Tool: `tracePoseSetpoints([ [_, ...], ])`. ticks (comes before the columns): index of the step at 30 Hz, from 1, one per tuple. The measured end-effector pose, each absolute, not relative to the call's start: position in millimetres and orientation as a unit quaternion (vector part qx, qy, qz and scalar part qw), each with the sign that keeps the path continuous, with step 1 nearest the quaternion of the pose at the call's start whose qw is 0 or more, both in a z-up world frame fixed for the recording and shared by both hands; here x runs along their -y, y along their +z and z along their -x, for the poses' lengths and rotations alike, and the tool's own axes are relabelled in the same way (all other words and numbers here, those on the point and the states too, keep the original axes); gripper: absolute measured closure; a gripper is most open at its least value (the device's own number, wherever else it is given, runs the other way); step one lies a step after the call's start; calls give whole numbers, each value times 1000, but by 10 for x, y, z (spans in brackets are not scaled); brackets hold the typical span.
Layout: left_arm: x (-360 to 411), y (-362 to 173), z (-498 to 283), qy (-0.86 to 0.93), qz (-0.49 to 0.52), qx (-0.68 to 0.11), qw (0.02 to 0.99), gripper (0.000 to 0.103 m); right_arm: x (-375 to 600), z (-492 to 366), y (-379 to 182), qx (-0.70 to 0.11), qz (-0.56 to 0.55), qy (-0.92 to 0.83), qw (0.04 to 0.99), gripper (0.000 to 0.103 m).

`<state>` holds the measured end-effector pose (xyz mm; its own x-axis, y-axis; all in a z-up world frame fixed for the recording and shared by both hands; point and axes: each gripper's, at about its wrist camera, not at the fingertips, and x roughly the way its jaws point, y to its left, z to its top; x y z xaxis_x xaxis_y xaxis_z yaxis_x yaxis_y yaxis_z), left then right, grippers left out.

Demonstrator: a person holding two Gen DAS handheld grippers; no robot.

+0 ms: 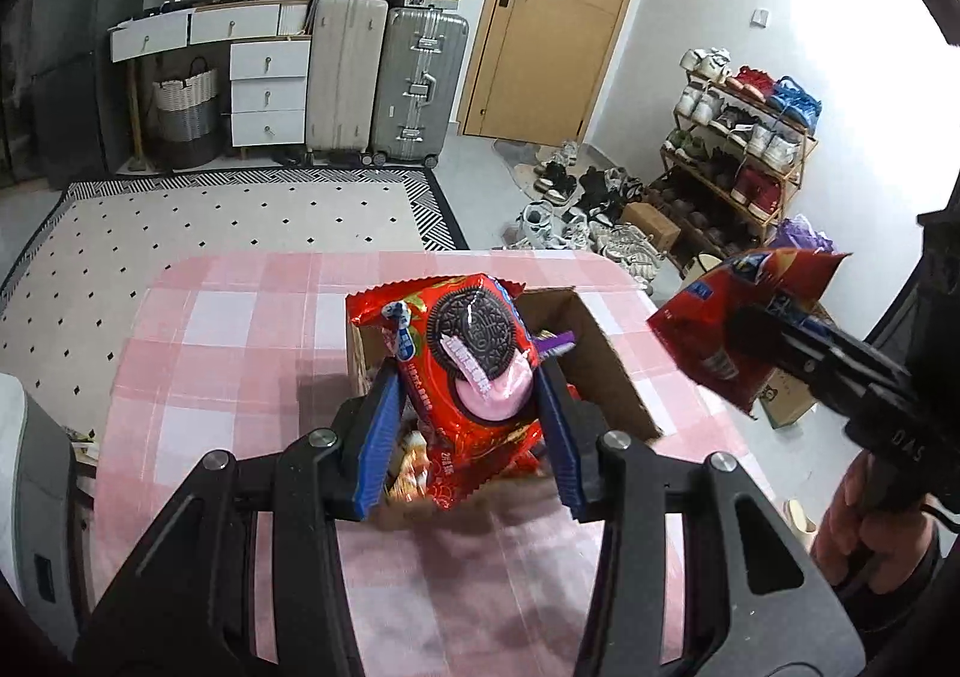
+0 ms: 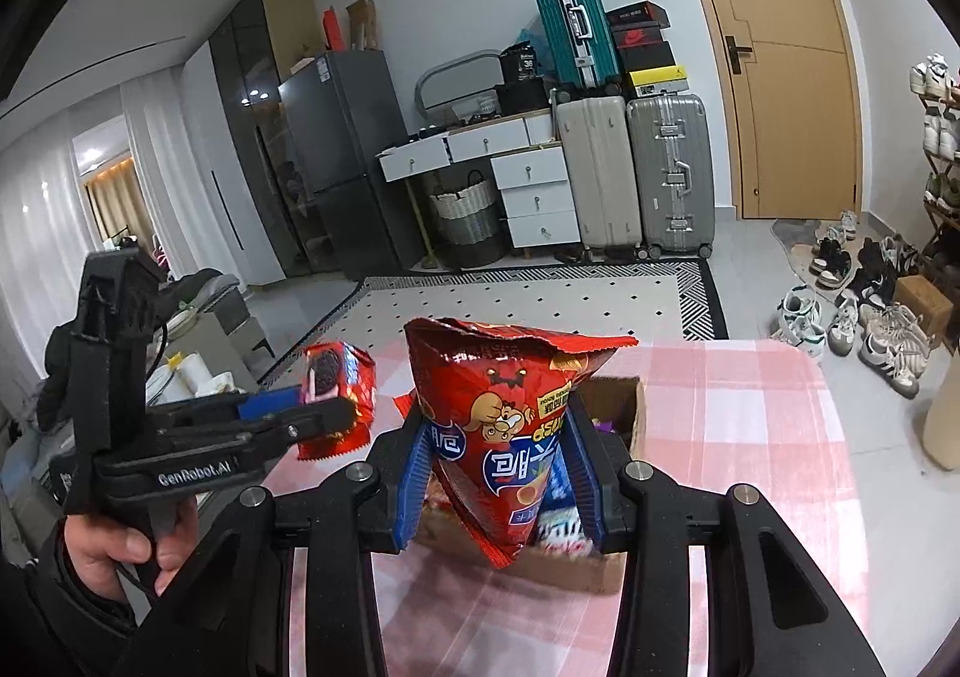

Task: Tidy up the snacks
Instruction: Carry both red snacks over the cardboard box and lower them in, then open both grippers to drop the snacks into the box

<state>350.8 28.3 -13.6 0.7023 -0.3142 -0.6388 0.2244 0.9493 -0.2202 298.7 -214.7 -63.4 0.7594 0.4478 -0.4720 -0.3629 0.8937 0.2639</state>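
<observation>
My left gripper (image 1: 471, 389) is shut on a red Oreo cookie pack (image 1: 474, 371) and holds it above an open cardboard box (image 1: 606, 365) of snacks on the pink checked table (image 1: 240, 353). My right gripper (image 2: 498, 461) is shut on a red chip bag (image 2: 504, 425), held upright over the same box (image 2: 624, 413). In the left wrist view the right gripper (image 1: 750, 332) with the chip bag (image 1: 720, 317) hangs at the box's right. In the right wrist view the left gripper (image 2: 324, 407) with the Oreo pack (image 2: 336, 389) is to the left.
Several snack packs (image 2: 558, 533) lie inside the box. Beyond the table are a patterned rug (image 1: 240, 221), suitcases (image 1: 384, 77), white drawers (image 1: 270, 95), a shoe rack (image 1: 738, 149) and loose shoes on the floor. A fridge (image 2: 336, 149) stands far left.
</observation>
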Motion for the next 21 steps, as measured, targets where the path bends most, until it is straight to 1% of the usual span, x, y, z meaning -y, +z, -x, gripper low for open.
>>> tracePoseSetpoints([
  [9,-101,-384,-4233,-158,42,-368,916,61,2109,-3538,-622,-276,-62,211,936,62],
  [14,-13,-577,-4506,-156,34,-387,908,61,2089,-3775,-774,-293,-58,209,931,62],
  [21,104,-702,-4768,-168,30,-391,904,61,2040,-4014,-1062,-324,-50,204,923,61],
])
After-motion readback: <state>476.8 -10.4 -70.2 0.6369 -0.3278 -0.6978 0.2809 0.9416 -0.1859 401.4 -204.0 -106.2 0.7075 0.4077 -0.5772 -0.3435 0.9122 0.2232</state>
